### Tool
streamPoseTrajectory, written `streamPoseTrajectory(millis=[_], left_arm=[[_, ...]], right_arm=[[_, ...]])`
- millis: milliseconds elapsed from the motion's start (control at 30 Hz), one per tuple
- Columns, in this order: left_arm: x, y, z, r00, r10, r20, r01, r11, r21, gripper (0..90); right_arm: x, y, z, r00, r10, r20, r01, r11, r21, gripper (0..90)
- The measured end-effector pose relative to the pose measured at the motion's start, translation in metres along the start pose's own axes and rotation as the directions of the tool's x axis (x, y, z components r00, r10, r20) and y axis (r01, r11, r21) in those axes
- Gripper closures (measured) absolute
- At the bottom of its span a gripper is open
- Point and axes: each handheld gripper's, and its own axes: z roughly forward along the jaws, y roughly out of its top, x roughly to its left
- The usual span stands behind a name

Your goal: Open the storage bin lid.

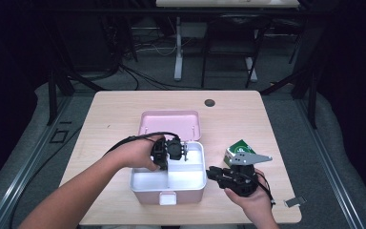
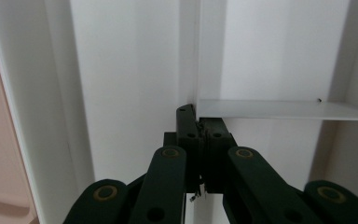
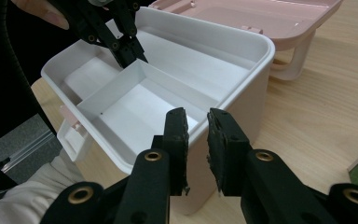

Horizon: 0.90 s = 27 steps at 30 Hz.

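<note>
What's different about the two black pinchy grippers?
The left gripper is shut on the corner of the white inner tray inside the pink box; the right gripper is slightly open, holding nothing. The left reaches into the box; the right waits outside, beside its wall. Both are black and hand-held.

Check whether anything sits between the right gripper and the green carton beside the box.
Nothing visible does. The green carton stands on the table just beyond the right gripper, close behind its grey plate, with no object between them. The jaws point left toward the white box, away from the carton.
</note>
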Motion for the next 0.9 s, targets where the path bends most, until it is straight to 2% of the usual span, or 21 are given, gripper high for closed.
streamPoseTrajectory(millis=[100,300,567,633,700,900], left_arm=[[0.000,-0.003,0.000,0.9998,0.021,0.005,-0.021,0.9998,0.006,88.5],[-0.001,-0.003,0.000,0.9997,0.025,0.002,-0.025,0.9996,0.010,88.5],[-0.003,-0.004,-0.003,0.9999,0.017,0.003,-0.017,0.9998,0.014,88.9],[-0.004,-0.005,-0.004,0.9999,0.015,-0.005,-0.015,0.9998,0.016,89.1],[-0.005,-0.006,-0.006,0.9999,0.014,-0.010,-0.014,0.9997,0.020,89.2],[-0.004,-0.011,-0.016,0.9995,-0.010,-0.029,0.010,1.0000,-0.002,89.1]], right_arm=[[-0.001,-0.001,0.000,1.0000,0.003,0.000,-0.003,1.000,-0.001,77.2],[-0.002,-0.001,0.001,1.0000,0.010,0.000,-0.010,1.000,0.002,77.2],[-0.002,-0.001,0.000,1.0000,0.006,-0.003,-0.006,1.000,0.001,77.1],[-0.002,0.000,-0.001,1.0000,0.002,0.008,-0.002,1.000,0.002,77.0],[-0.002,0.000,-0.001,1.0000,0.001,-0.001,-0.001,1.000,0.000,76.5],[-0.003,-0.001,0.000,0.9999,0.004,0.012,-0.004,1.000,0.010,75.5]])
